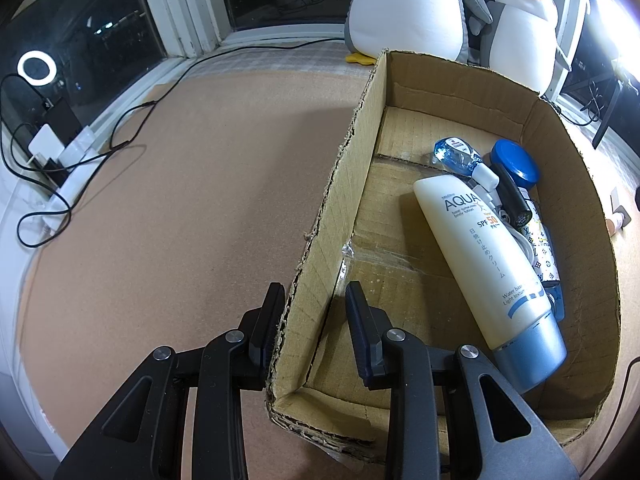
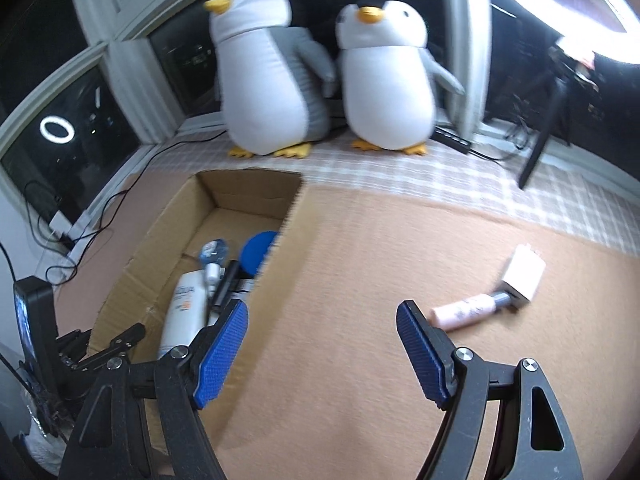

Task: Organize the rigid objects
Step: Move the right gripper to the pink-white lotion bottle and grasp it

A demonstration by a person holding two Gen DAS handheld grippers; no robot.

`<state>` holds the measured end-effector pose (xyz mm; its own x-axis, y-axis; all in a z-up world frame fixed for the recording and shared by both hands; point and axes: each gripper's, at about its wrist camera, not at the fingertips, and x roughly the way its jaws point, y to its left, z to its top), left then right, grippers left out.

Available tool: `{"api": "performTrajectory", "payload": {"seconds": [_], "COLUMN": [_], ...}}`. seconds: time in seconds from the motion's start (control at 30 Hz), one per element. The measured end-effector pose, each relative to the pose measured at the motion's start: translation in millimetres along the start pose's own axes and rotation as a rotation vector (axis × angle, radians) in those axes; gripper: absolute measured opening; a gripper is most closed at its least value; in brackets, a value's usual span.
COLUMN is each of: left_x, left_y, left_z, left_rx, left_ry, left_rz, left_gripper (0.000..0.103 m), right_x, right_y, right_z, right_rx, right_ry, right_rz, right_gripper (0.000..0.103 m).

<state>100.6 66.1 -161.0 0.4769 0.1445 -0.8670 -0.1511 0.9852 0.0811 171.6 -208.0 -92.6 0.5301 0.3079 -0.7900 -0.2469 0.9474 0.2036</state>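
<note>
A brown mat [image 1: 168, 200] covers the work surface, with a checked cloth [image 2: 400, 168] along its far edge by the dark windows. Two plush penguins [image 2: 264, 68] stand on that cloth; the right wrist view shows them whole, the left wrist view only their lower bodies.

An open cardboard box [image 1: 328, 208] sits on the mat. Only the left wrist view shows its contents sharply: a white sunscreen tube [image 1: 480, 256] with a grey-blue cap lying lengthwise, a blue-lidded jar [image 1: 516, 162] at the far end, a small clear blue bottle [image 1: 456, 154] beside it, a black cylinder [image 1: 514, 200], and a patterned tube [image 1: 544, 252] against the right wall.

Only the right wrist view shows clearly what lies outside, well right of the box: a pink tube [image 2: 468, 310] touching a small white carton [image 2: 522, 278].

The left gripper [image 1: 316, 296] points steeply down at the box's near left corner, its jaws clamped on the left wall, one finger outside and one inside.

The right gripper [image 2: 322, 324] tilts down over bare mat between box and pink tube, jaws spread wide, nothing between them.
</note>
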Motion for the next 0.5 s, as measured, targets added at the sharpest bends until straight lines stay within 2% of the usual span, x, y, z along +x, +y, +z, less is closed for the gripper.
{"api": "performTrajectory", "payload": {"seconds": [0.5], "left_x": [0.3], "left_y": [-0.1], "left_z": [-0.4], "left_rx": [0.002], "left_ry": [-0.001], "left_rz": [0.004], "left_gripper": [0.030], "right_x": [-1.8], "right_y": [-74.4], "right_z": [-17.1], "right_rx": [0.110], "right_ry": [0.023], "right_rz": [-0.091], "right_gripper": [0.073]}}
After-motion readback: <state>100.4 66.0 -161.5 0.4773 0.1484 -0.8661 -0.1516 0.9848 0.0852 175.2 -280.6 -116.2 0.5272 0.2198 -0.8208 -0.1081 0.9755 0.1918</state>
